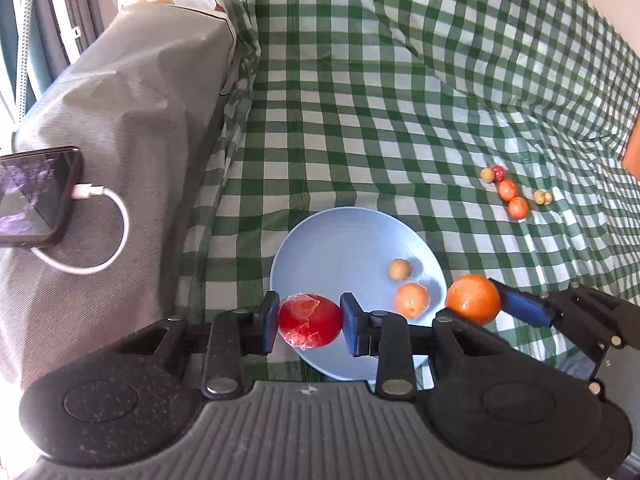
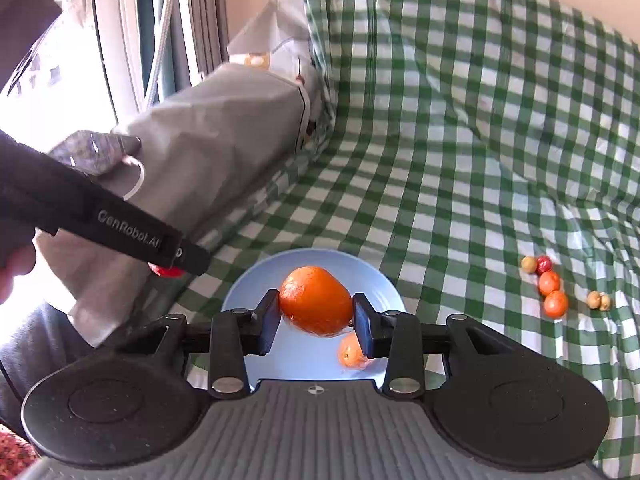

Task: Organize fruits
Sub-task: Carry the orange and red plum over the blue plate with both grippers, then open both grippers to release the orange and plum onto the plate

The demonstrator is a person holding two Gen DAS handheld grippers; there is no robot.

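Observation:
My left gripper (image 1: 309,323) is shut on a red fruit wrapped in clear film (image 1: 310,326), held over the near left rim of the light blue plate (image 1: 336,248). My right gripper (image 2: 316,318) is shut on a large orange (image 2: 316,301) above the same plate (image 2: 256,280); the orange also shows in the left wrist view (image 1: 473,298). On the plate lie a small orange (image 1: 412,300) and a small tan fruit (image 1: 399,269). Several small orange, red and tan fruits (image 1: 513,194) lie loose on the cloth to the right, and also show in the right wrist view (image 2: 550,286).
A green-and-white checked cloth (image 1: 400,100) covers the surface and rises at the back. A grey-covered bulky object (image 1: 128,120) stands on the left, with a phone (image 1: 36,196) and a white charging cable (image 1: 108,232) on it. An orange object (image 1: 633,152) shows at the right edge.

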